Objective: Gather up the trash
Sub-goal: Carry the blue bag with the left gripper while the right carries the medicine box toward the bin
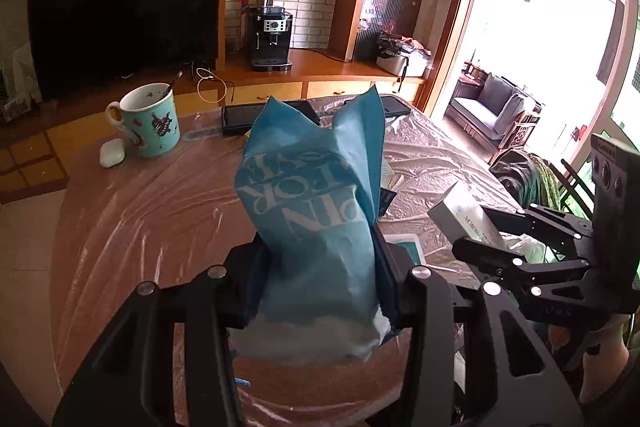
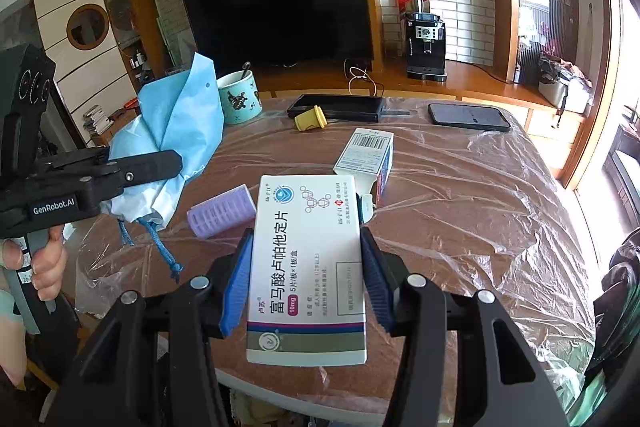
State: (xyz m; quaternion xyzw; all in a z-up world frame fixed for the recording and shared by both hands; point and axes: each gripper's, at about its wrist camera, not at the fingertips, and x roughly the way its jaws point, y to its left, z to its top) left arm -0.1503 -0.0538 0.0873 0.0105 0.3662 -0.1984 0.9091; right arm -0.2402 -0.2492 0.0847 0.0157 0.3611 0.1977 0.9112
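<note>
In the left wrist view my left gripper [image 1: 316, 259] is shut on a blue paper bag [image 1: 316, 179] with white lettering, which stands up between the pads above the table. The same bag [image 2: 180, 115] shows at the left of the right wrist view, pinched by the left gripper [image 2: 160, 163], with blue cords hanging from it. My right gripper [image 2: 306, 243] is shut on a white medicine box [image 2: 308, 279], its blue pads pressing both long sides. That box [image 1: 460, 211] and the right gripper [image 1: 480, 235] also appear at the right edge of the left wrist view.
The round table [image 2: 480, 207] is covered in clear plastic film. On it lie a purple blister tray [image 2: 222, 209], a second small box [image 2: 366, 155], a yellow cap [image 2: 310, 119], a black case [image 2: 340, 107], a phone [image 2: 468, 117], a patterned mug [image 1: 152, 123] and a white earbud case [image 1: 112, 153].
</note>
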